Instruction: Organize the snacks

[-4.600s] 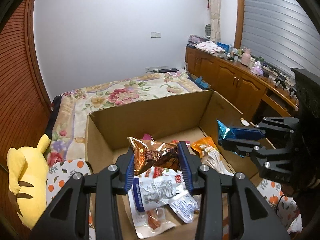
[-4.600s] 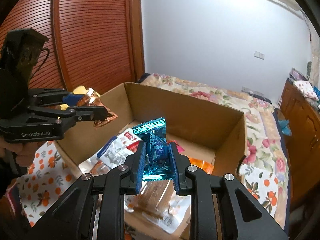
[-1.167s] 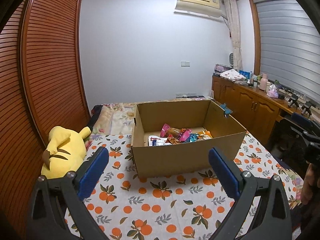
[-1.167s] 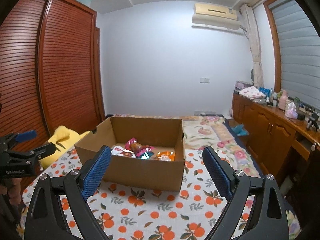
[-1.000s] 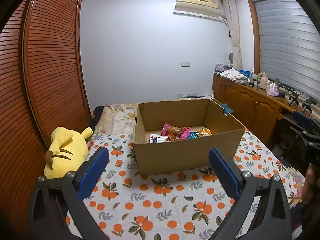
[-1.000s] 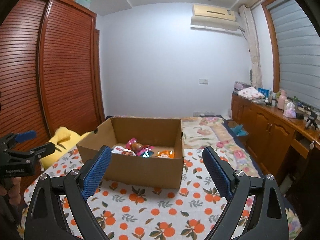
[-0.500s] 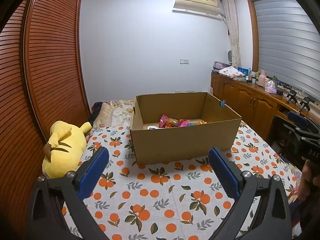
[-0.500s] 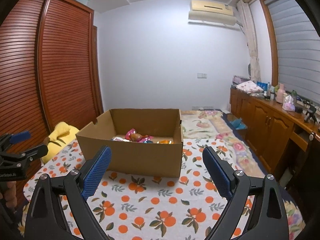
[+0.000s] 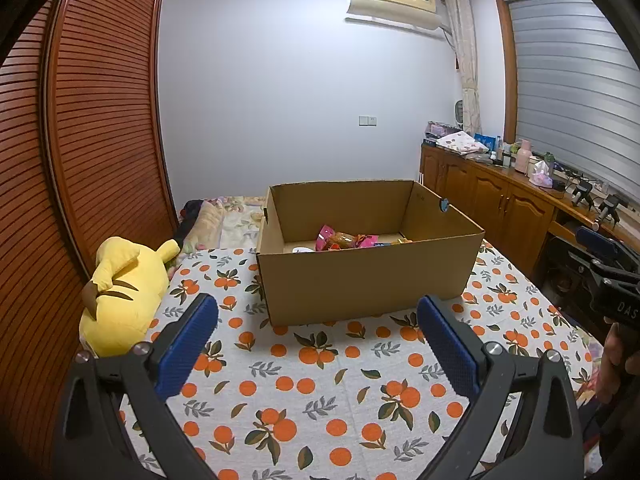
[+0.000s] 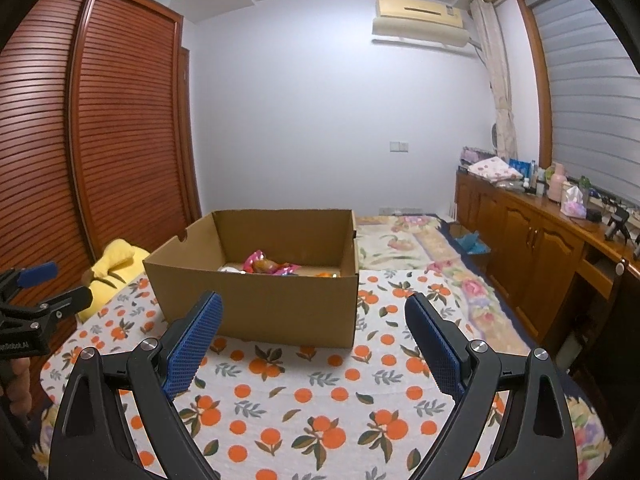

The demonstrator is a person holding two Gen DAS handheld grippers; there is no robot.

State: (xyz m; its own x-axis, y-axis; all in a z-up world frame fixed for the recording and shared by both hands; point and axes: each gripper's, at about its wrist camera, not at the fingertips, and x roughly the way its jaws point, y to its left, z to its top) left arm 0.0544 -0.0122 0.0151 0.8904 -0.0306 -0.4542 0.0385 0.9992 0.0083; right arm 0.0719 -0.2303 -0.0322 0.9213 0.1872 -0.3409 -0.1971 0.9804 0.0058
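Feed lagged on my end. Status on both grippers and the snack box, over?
Left gripper open, empty. Right gripper open, empty. Snacks inside cardboard box on the orange-print cloth. Nothing between grippers and box.

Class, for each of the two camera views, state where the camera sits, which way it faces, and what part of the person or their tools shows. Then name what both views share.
Left wrist view: sits on the left hand-held gripper, facing the cardboard box on the bed; the right hand-held gripper and a hand show at the right edge.
Right wrist view: sits on the right hand-held gripper, facing the box from further right; the left gripper shows at the left edge.
Shared: box, snacks, yellow plush toy, orange-print bedspread.
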